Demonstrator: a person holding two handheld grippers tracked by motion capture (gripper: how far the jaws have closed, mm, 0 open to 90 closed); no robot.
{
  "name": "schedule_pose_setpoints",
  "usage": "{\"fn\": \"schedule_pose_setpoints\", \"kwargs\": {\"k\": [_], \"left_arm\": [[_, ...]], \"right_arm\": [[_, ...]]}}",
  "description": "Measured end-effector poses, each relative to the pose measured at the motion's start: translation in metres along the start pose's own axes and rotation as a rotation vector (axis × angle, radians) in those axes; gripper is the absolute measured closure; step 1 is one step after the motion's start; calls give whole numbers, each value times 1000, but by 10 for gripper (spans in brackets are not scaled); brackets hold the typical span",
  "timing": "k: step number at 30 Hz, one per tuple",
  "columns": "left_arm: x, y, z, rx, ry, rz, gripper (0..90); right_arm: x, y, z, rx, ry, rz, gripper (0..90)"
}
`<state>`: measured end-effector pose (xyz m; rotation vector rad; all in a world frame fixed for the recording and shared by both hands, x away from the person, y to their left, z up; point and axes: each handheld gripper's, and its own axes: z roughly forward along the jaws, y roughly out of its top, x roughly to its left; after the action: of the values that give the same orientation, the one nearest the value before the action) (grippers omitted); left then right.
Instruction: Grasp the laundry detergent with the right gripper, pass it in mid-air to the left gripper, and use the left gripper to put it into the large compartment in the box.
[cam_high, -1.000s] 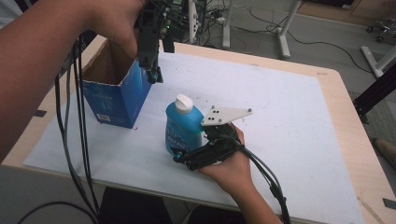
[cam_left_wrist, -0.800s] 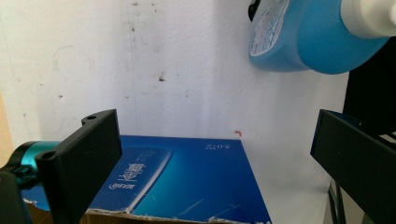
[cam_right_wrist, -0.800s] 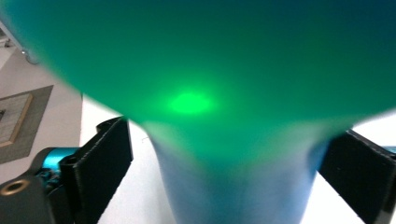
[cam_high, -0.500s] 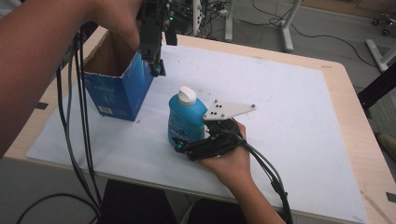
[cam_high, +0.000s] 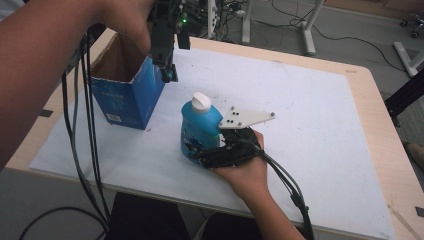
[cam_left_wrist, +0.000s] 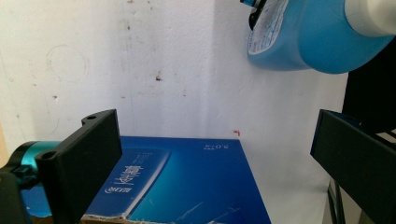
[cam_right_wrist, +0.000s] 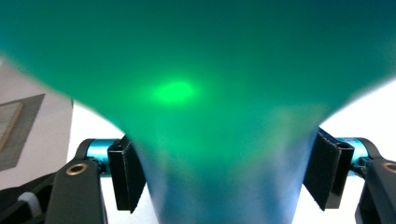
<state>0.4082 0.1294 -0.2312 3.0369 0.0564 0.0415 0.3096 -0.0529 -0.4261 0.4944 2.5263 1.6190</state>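
So the right hand-held gripper (cam_high: 200, 152) is clamped on a blue bottle (cam_high: 199, 125) with a white cap (cam_high: 201, 101), and the bottle stands upright on the white sheet near the front edge of the table (cam_high: 370, 100), a bit left of the middle. In the right gripper view the bottle's body (cam_right_wrist: 196, 93) is jammed right up against the lens, a blurry green-blue blob pinched between the two padded jaws. The grip looks low on the body, which I'd guess keeps the capped end free to go wherever it's headed.

That looks like the open blue box (cam_high: 125, 95) standing toward the left edge of the table. The top flaps are torn open and I can see brown cardboard inside, but I can't tell from here whether anything is in it. My read is that the bottle goes into the box.

The left hand-held gripper (cam_high: 167, 75) hangs just over the box's right-hand top edge with its jaws spread apart and holding nothing. In the left gripper view the box's printed side (cam_left_wrist: 187, 182) sits right below the open jaws. Probably it's there to steady the box so it doesn't tip or slide when the bottle comes in. The bottle and box are near each other but not touching.
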Motion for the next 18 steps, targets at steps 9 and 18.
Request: {"fn": "schedule_pose_setpoints", "kwargs": {"k": [9, 18], "left_arm": [[1, -1, 1, -5, 1, -8, 18], [2, -1, 2, -2, -2, -11, 18]], "right_arm": [[0, -1, 0, 13, -4, -13, 306], [1, -1, 1, -3, -3, -17, 342]]}}
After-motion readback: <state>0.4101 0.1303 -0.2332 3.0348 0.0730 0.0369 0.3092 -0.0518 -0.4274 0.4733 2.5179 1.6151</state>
